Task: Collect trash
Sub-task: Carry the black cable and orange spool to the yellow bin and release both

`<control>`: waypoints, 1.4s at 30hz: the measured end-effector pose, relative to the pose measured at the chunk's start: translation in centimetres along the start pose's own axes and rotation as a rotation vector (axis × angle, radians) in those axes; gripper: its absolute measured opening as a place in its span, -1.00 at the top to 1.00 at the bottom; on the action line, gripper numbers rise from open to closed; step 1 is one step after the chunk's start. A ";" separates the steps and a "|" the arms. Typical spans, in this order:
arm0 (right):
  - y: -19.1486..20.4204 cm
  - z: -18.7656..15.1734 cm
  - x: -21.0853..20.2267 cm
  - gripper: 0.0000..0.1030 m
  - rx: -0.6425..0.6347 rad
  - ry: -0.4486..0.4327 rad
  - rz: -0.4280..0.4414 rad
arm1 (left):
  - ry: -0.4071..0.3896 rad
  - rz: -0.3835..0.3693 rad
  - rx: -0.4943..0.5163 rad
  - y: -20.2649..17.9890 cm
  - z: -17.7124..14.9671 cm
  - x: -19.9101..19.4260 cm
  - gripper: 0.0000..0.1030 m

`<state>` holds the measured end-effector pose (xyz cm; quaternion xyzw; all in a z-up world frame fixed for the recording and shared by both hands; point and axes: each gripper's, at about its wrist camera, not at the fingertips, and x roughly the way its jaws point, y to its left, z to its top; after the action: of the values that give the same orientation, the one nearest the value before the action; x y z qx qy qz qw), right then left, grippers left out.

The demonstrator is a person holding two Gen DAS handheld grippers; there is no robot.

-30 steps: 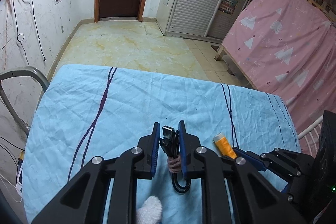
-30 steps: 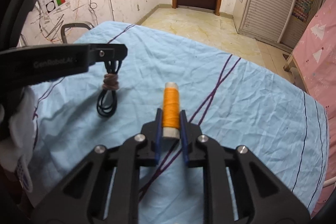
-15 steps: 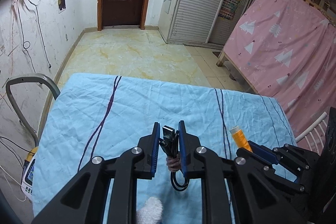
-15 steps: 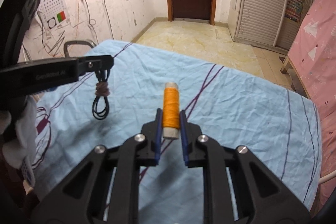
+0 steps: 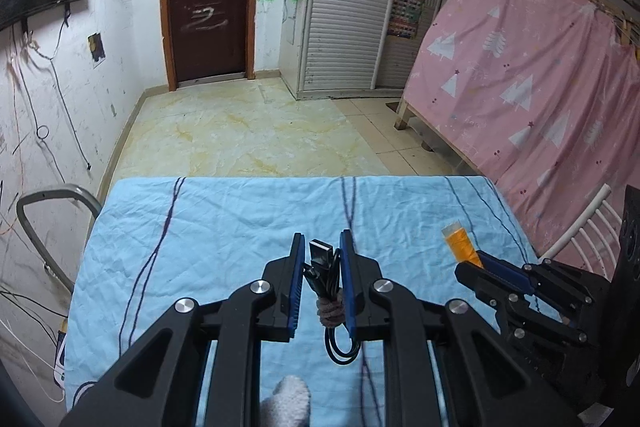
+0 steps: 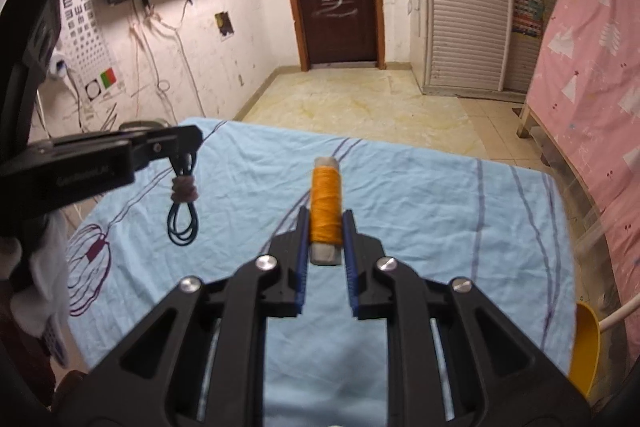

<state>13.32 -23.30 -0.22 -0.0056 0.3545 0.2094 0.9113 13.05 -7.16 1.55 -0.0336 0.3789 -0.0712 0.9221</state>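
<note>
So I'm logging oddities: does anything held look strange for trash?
Both items look usable: the left gripper holds a neatly tied black cable, and the right gripper a full orange thread spool.

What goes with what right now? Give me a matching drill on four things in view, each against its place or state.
Things:
1. bundled USB cable
2. orange thread spool
3. blue sheet
4. yellow dustpan

Places or states:
A. spread over the table
B. clamped in the right tool
C. at the table's right edge, low in the right wrist view
D. hanging from the left tool

Pairs: 1-D, 2-B, 3-A, 4-C
</note>
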 end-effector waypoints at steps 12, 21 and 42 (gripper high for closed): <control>-7.2 -2.6 -5.5 0.71 0.123 -0.086 -0.053 | -0.008 -0.044 0.117 -9.0 -0.3 -0.8 0.84; -13.1 -5.5 -9.4 0.71 0.228 -0.137 -0.113 | 0.006 -0.100 0.213 -16.5 -1.3 -0.6 0.84; -24.4 -12.5 -12.9 0.70 0.450 -0.151 -0.230 | 0.052 -0.203 0.376 -29.7 -3.7 0.9 0.84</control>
<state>6.15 -52.41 -4.58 0.1724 0.3203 0.0200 0.9313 7.93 -36.67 1.77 0.1028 0.3771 -0.2338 0.8902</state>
